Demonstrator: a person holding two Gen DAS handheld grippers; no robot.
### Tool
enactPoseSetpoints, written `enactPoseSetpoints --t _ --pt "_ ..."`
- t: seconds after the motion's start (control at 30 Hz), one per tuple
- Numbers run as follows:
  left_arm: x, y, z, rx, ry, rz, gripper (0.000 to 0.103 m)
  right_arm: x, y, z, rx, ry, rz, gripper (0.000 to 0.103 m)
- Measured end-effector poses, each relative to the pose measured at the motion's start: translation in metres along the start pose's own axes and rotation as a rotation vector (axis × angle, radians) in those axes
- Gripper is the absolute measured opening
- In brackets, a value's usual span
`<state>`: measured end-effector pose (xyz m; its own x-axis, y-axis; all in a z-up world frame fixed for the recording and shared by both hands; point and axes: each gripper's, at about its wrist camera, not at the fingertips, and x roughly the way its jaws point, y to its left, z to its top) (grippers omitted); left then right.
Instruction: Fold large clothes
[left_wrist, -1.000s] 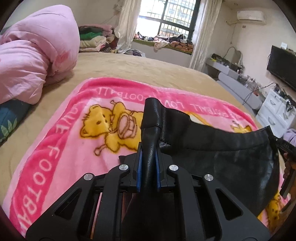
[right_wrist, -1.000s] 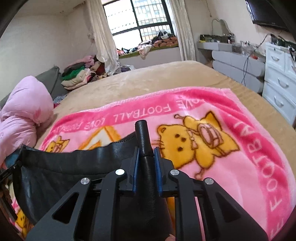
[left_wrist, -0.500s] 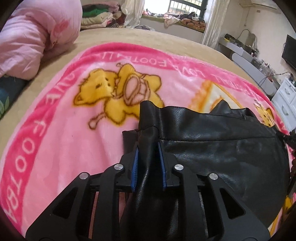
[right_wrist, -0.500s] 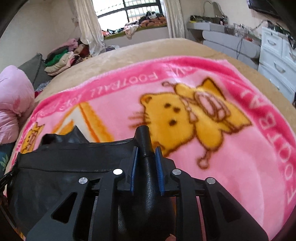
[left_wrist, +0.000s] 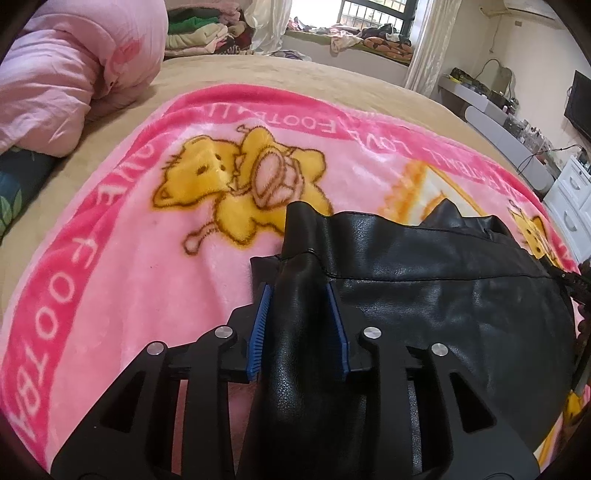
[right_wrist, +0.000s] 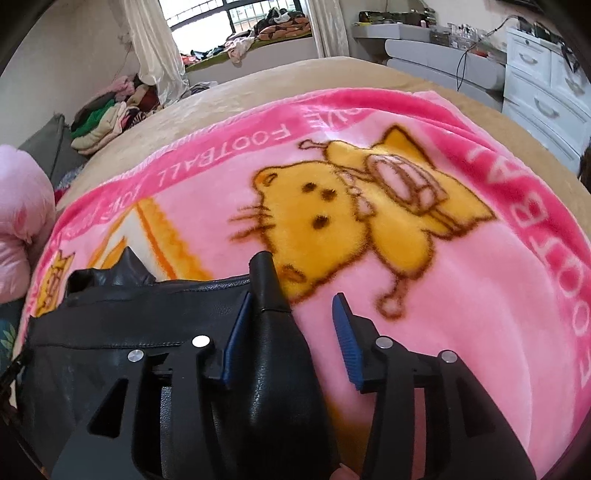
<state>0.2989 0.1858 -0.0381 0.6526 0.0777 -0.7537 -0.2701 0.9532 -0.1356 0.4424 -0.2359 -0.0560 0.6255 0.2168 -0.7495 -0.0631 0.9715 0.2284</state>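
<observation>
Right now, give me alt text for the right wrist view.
The right hand-held gripper, jaws apart, straddles a fold of black leather garment lying on a pink cartoon-cat blanket spread over a tan bed.

pink cartoon-cat blanket (left_wrist: 122, 258) over a tan bed (left_wrist: 295, 79), puffy pink duvet (left_wrist: 70, 74), folded clothes pile (left_wrist: 199, 33), white drawers (right_wrist: 546, 88), barred window (right_wrist: 243, 14)

The black leather garment (left_wrist: 424, 295) runs under both frames' lower edges, hiding its full shape and the blanket (left_wrist: 129, 258) beneath.
</observation>
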Motion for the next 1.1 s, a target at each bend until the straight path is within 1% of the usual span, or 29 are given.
enactPoseSetpoints --t 0.13,0.2,0.23,0.3,0.43,0.47,0.5,0.57,0.63,0.7,0.83,0.9,1.0,1.1 --pt "-0.004 0.0 0.001 0.007 0.002 0.016 0.029 -0.012 -0.002 -0.001 0.01 -0.035 0.008 0.054" --pt "-0.007 0.0 0.001 0.009 0.004 0.024 0.033 -0.018 -0.005 -0.002 0.022 -0.046 0.014 0.063" --pt "-0.008 0.0 0.002 0.009 0.001 0.025 0.034 -0.02 -0.006 -0.002 0.028 -0.049 0.015 0.065" --pt "-0.011 0.002 0.003 0.007 -0.003 0.033 0.043 -0.026 -0.008 -0.003 0.039 -0.059 0.038 0.073" --pt "-0.018 0.007 0.005 -0.007 -0.01 0.032 0.052 -0.04 -0.007 -0.006 0.022 -0.064 0.073 0.081" --pt "-0.019 0.007 0.005 -0.01 -0.011 0.032 0.056 -0.043 -0.007 -0.008 0.018 -0.065 0.078 0.083" --pt "-0.021 0.008 0.005 -0.013 -0.012 0.031 0.062 -0.048 -0.007 -0.009 0.015 -0.067 0.086 0.085" --pt "-0.026 0.008 0.005 -0.02 -0.016 0.029 0.067 -0.059 -0.008 -0.014 0.013 -0.073 0.113 0.087" --pt "-0.033 0.009 0.004 -0.032 -0.024 0.018 0.068 -0.067 -0.007 -0.017 0.01 -0.08 0.122 0.088" --pt "-0.039 0.01 0.003 -0.044 -0.029 0.007 0.082 -0.076 -0.008 -0.02 0.002 -0.08 0.137 0.089" --pt "-0.055 0.013 -0.001 -0.073 -0.039 -0.029 0.086 -0.091 -0.008 -0.029 -0.019 -0.07 0.177 0.091" --pt "-0.062 0.016 -0.004 -0.092 -0.036 -0.052 0.091 -0.099 -0.006 -0.036 -0.046 -0.063 0.187 0.091" --pt "-0.07 0.024 -0.012 -0.134 -0.025 -0.094 0.093 -0.107 -0.006 -0.049 -0.065 -0.05 0.196 0.091" --pt "-0.077 0.032 -0.02 -0.155 -0.005 -0.128 0.093 -0.113 -0.013 -0.066 -0.046 -0.029 0.22 0.091"
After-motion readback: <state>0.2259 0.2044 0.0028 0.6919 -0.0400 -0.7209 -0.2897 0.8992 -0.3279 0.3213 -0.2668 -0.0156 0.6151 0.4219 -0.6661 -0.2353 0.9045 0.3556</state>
